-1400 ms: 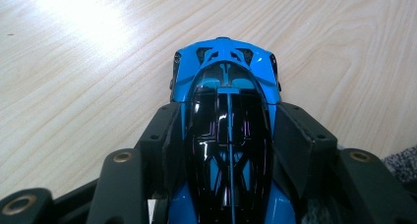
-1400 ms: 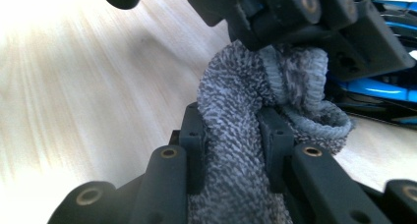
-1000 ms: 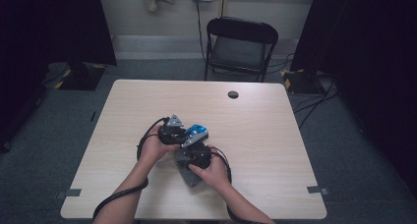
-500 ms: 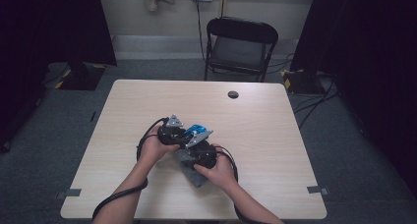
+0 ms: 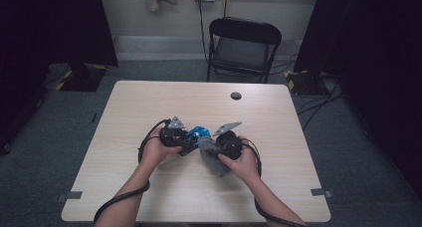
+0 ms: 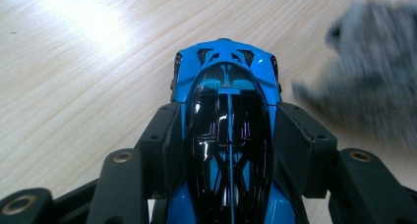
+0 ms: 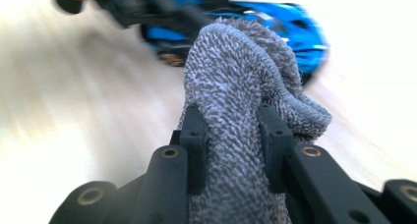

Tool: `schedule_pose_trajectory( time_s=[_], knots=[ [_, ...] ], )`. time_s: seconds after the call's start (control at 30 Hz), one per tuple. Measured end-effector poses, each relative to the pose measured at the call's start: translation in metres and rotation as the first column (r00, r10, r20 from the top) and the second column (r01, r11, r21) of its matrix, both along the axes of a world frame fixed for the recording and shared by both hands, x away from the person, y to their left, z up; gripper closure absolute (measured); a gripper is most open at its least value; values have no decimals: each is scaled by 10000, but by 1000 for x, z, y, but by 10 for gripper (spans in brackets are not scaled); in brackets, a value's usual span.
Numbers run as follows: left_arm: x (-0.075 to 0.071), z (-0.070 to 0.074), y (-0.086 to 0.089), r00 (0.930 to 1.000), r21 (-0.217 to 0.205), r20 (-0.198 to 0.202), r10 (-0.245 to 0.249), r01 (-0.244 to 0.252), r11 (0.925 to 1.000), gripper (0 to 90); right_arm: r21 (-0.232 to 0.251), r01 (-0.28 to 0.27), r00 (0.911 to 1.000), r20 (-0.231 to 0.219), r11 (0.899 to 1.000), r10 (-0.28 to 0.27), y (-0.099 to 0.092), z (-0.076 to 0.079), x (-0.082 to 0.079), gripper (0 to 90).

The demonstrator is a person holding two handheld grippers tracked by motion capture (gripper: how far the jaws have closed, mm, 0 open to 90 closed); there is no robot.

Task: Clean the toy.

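A blue toy car (image 6: 226, 111) with a glossy black canopy sits between the jaws of my left gripper (image 6: 227, 135), which is shut on its sides. From above, the blue toy car (image 5: 199, 134) lies on the table's middle with the left gripper (image 5: 185, 142) beside it. My right gripper (image 7: 235, 130) is shut on a bunched grey cloth (image 7: 241, 86), held just short of the blue toy car (image 7: 295, 22). In the high view the grey cloth (image 5: 211, 155) hangs from the right gripper (image 5: 221, 145) to the right of the car.
The light wooden table (image 5: 209, 102) has a small black disc (image 5: 236, 95) near its far edge. A black folding chair (image 5: 243, 48) stands behind the table. Cables trail from both grippers toward the person's forearms.
The right hand has moved to the right and risen a little with the grey cloth, away from the car's near side. The left hand and the car have kept still.
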State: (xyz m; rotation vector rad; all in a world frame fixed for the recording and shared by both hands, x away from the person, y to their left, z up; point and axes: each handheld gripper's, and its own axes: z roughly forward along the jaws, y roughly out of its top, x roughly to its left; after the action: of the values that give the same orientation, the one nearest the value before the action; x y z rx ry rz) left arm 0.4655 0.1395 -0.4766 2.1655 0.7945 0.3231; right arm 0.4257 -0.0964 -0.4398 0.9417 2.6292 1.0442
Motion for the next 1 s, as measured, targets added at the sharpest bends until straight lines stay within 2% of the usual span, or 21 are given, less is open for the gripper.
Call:
schedule_pose_trajectory(
  time_s=[0.23,0.47,0.6,0.67,0.77,0.83,1.0],
  knots=[
    [0,0,0,10000,27,-22,-14,14,10000,453,-311,1050,9943,214,9940,-1044,-22,1,20,703],
    [0,0,0,10000,14,-15,-20,20,10000,453,-473,1693,9855,159,9844,-1687,-20,-9,38,702],
    [0,0,0,10000,22,-6,-27,27,10000,453,-719,1835,9830,63,9804,-1836,-13,-19,45,702],
    [-1,0,0,10000,-7,25,-1,1,10000,453,-581,1854,9822,-203,9809,-1868,-9,-25,47,702],
    [-1,0,1,10000,-15,22,-20,20,10000,453,-566,1634,9856,-350,9849,-1655,-1,-33,45,701],
    [-1,0,1,10000,14,53,-28,27,10000,453,-439,1561,9867,-390,9868,-1578,3,-33,44,701],
    [-1,0,1,10000,24,47,-11,11,10000,453,-525,1269,9909,-388,9905,-1290,9,-32,39,701]
  ],
)
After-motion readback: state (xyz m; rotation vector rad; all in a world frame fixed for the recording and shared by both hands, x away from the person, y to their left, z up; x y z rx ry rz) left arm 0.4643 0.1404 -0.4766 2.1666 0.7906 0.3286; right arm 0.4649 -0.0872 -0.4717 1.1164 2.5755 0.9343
